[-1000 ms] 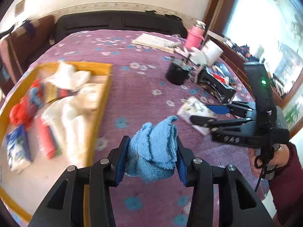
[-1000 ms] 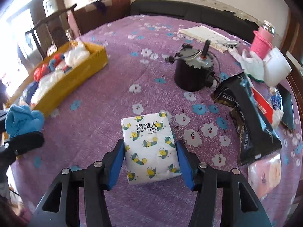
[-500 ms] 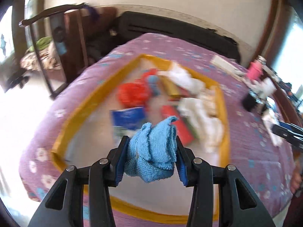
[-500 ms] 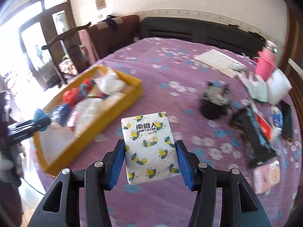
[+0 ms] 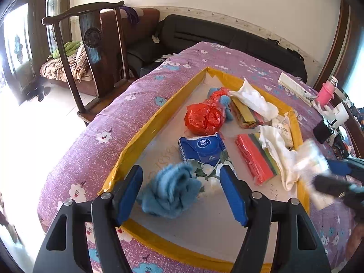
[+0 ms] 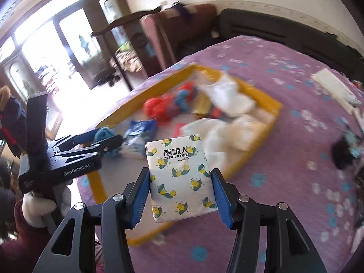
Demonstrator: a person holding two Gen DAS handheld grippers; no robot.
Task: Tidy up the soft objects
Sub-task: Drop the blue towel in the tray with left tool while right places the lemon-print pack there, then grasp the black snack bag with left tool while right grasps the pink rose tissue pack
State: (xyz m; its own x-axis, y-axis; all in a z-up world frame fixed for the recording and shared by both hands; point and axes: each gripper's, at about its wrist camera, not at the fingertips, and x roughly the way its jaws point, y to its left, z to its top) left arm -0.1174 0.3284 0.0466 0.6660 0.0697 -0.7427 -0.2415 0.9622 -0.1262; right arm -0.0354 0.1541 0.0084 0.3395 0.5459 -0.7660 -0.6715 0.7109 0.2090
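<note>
Jaws of the left gripper (image 5: 180,191) are opening, blue cloth (image 5: 169,192) loose between them over the yellow tray (image 5: 159,118); the right gripper (image 6: 182,195) clamps a tissue pack (image 6: 180,177).

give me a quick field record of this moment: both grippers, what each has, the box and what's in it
left gripper: jaws opening, blue cloth loose between them, over the box
right gripper: shut on tissue pack, near the box
yellow box: on purple flowered cloth
in box: red bag, blue tissue pack, white cloths
</note>
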